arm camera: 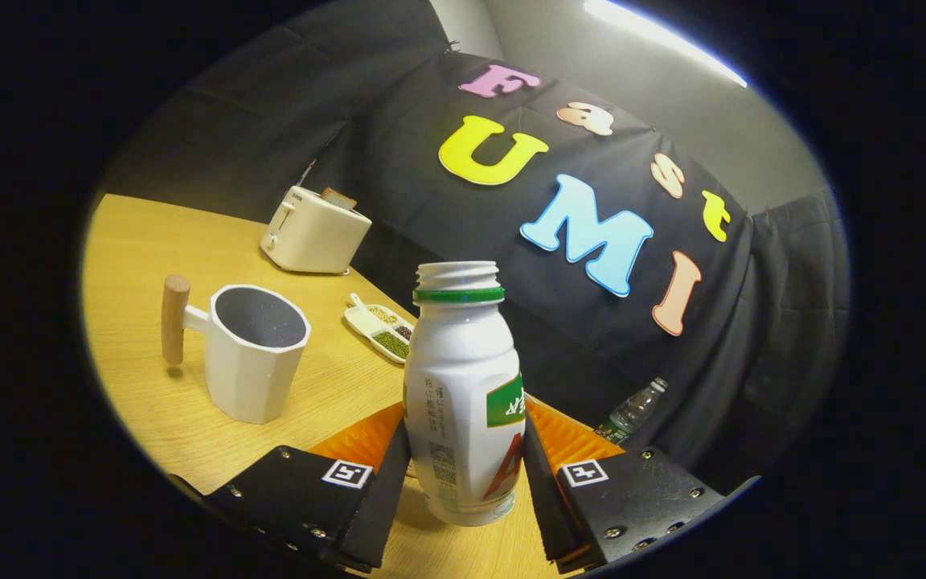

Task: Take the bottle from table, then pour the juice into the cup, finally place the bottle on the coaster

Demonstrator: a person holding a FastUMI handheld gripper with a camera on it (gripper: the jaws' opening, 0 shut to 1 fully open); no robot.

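The tongs (463,474) are clamped on the white bottle (463,386), both fingers (383,482) pressed to its lower sides. The uncapped bottle stands upright, its base hovering just above the wooden surface (190,402). The white cup (250,354) sits left of the bottle, well apart. Behind the bottle a divided dish (383,326) is partly hidden.

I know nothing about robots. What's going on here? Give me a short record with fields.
held: white plastic bottle with green neck ring, uncapped, upright
tool: both fingers pressed on the bottle's sides
target: white faceted cup with wooden handle, standing apart from the bottle on the wooden table
beyond: cream toaster, small white dish of beans
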